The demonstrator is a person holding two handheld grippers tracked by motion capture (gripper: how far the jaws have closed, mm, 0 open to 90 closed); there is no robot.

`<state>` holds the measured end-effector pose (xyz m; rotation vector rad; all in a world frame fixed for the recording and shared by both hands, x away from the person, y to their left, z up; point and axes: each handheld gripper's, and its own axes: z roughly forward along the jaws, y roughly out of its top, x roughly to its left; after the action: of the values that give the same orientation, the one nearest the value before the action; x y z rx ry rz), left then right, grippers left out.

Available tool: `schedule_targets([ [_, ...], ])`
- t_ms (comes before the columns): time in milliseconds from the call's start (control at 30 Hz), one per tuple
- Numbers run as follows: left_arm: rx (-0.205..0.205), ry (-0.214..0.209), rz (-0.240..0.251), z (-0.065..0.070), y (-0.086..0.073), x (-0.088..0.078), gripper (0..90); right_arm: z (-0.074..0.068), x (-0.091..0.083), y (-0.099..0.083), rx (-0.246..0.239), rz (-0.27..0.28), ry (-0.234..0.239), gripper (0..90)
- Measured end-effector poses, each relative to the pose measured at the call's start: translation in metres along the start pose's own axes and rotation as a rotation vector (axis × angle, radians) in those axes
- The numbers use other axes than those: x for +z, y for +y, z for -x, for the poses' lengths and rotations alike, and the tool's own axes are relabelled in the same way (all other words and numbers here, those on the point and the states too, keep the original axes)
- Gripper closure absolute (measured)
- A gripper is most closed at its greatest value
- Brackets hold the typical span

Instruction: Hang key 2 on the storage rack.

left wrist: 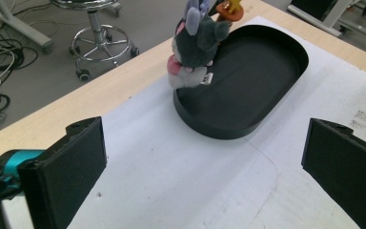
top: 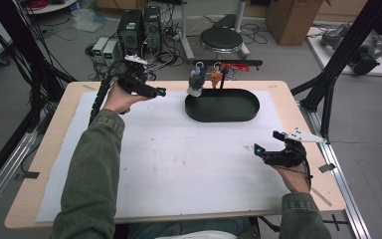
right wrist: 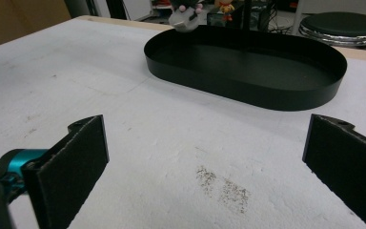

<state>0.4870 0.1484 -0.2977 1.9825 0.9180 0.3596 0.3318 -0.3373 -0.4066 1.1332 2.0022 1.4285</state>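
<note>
A black oval tray (top: 248, 112) (left wrist: 286, 81) (right wrist: 276, 98) lies at the far middle of the white mat. A thin black stand (top: 223, 77) rises from its far side. From the stand's bar hang a grey plush toy (top: 196, 82) (left wrist: 196, 45) (right wrist: 185, 18), a small orange figure (top: 215, 75) (left wrist: 228, 7) (right wrist: 226, 6) and a red item (top: 236, 66). My left gripper (top: 160, 92) (left wrist: 205, 176) is held open above the mat, left of the tray. Near the right front, my right gripper (top: 268, 143) (right wrist: 205, 171) is open and faces the tray. Both are empty.
The white mat (top: 179, 159) covers most of the wooden table (top: 45, 149). Behind the table stand a black stool (top: 221, 39), computer cases (top: 139, 27) and floor cables. Black frame posts (top: 338, 64) rise at both sides.
</note>
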Motion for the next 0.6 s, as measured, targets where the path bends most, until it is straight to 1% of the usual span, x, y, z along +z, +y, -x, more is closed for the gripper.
schedule_targets([
  [167, -0.023, 0.006, 0.002, -0.005, -0.013, -0.006, 1.7, 0.0, 0.0, 0.0, -0.006, 0.002, 0.001, 0.5],
  [200, -0.022, 0.008, 0.003, -0.006, -0.015, -0.008, 1.7, 0.0, 0.0, 0.0, -0.007, 0.001, 0.001, 0.5],
  [300, -0.035, 0.007, 0.006, -0.006, -0.022, -0.012, 1.7, 0.0, 0.001, 0.0, -0.014, 0.002, 0.001, 0.5],
  [333, -0.034, 0.008, 0.004, -0.006, -0.025, -0.013, 1.7, 0.0, 0.001, 0.001, -0.02, 0.006, 0.0, 0.5],
  [400, -0.031, 0.005, -0.006, -0.006, -0.031, -0.016, 1.7, -0.001, 0.001, 0.001, -0.01, 0.001, 0.004, 0.5],
  [467, -0.034, 0.005, -0.01, -0.006, -0.036, -0.019, 1.7, -0.001, 0.001, 0.001, -0.013, 0.001, 0.004, 0.5],
  [533, -0.03, 0.005, -0.009, -0.005, -0.041, -0.022, 1.7, -0.002, 0.001, 0.001, -0.007, -0.002, 0.002, 0.5],
  [600, -0.032, 0.01, -0.005, -0.005, -0.045, -0.026, 1.7, -0.002, 0.001, 0.001, -0.014, 0.0, 0.003, 0.5],
])
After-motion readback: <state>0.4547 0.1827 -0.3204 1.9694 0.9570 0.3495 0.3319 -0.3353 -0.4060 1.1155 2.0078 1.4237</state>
